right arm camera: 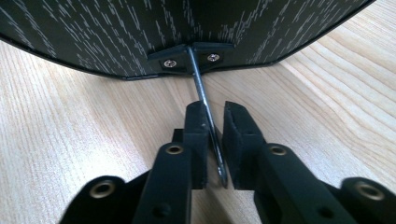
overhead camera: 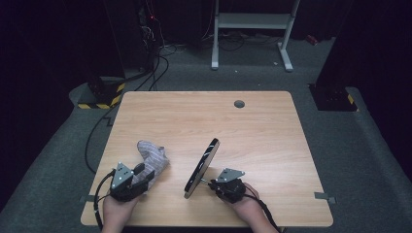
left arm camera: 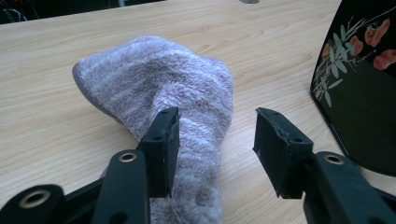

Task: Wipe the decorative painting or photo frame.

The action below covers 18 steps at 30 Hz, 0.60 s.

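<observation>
A wooden table (overhead camera: 272,141) with rounded corners is standing on grey carpet (overhead camera: 359,145), a round grey cable grommet (overhead camera: 239,104) sitting near its far edge. Beyond it, the legs of a white metal frame (overhead camera: 252,22) are resting on the floor, while black cables (overhead camera: 158,68) are trailing past a base marked with yellow and black hazard stripes (overhead camera: 99,94). Darkness is closing in around the scene.

Ahead of my black left tool (left arm camera: 212,140) lies a fuzzy lilac-and-white striped sock (left arm camera: 163,88); beside it, a black panel (left arm camera: 364,93) painted with orange flowers, over pale woodgrain worktop (left arm camera: 46,116).
</observation>
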Available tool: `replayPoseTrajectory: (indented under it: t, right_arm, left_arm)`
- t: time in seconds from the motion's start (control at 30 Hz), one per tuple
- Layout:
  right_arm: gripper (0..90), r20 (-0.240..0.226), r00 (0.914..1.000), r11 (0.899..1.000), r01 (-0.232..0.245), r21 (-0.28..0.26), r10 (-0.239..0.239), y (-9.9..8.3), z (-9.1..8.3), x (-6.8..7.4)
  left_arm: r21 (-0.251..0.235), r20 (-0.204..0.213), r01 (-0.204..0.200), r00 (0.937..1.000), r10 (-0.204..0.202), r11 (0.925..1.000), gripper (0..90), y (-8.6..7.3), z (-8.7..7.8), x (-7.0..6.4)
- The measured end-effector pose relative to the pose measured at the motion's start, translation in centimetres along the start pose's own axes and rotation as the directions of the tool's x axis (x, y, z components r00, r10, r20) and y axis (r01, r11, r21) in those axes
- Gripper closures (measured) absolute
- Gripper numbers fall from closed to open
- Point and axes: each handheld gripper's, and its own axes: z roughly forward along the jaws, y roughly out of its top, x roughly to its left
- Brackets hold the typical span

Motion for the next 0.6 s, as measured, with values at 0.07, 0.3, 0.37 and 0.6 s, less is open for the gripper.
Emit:
replayPoseTrajectory:
  t: [0.07,0.3,0.37,0.6]
  right_arm:
    - [82.6,0.003,1.0000,1.000,0.005,0.001,-0.005,0.0,0.0,0.0]
    - [89.0,0.050,0.9987,1.000,-0.009,0.005,0.009,0.2,0.3,0.2]
    - [89.0,0.063,0.9979,1.000,-0.016,0.008,0.015,0.3,0.3,0.1]
    - [89.0,0.122,0.9907,0.998,-0.061,0.000,0.060,0.5,0.5,-0.3]
  left_arm:
    - [0.002,0.000,0.001,1.0000,-0.001,1.0000,50.5,0.0,0.0,0.1]
    - [0.015,-0.009,-0.006,0.9999,0.006,0.9999,50.1,-0.2,0.0,0.2]
    - [0.022,-0.015,-0.008,0.9998,0.009,0.9997,49.8,-0.2,0.0,0.3]
    - [0.082,-0.003,-0.008,1.0000,0.008,0.9966,39.3,-1.0,0.9,2.0]
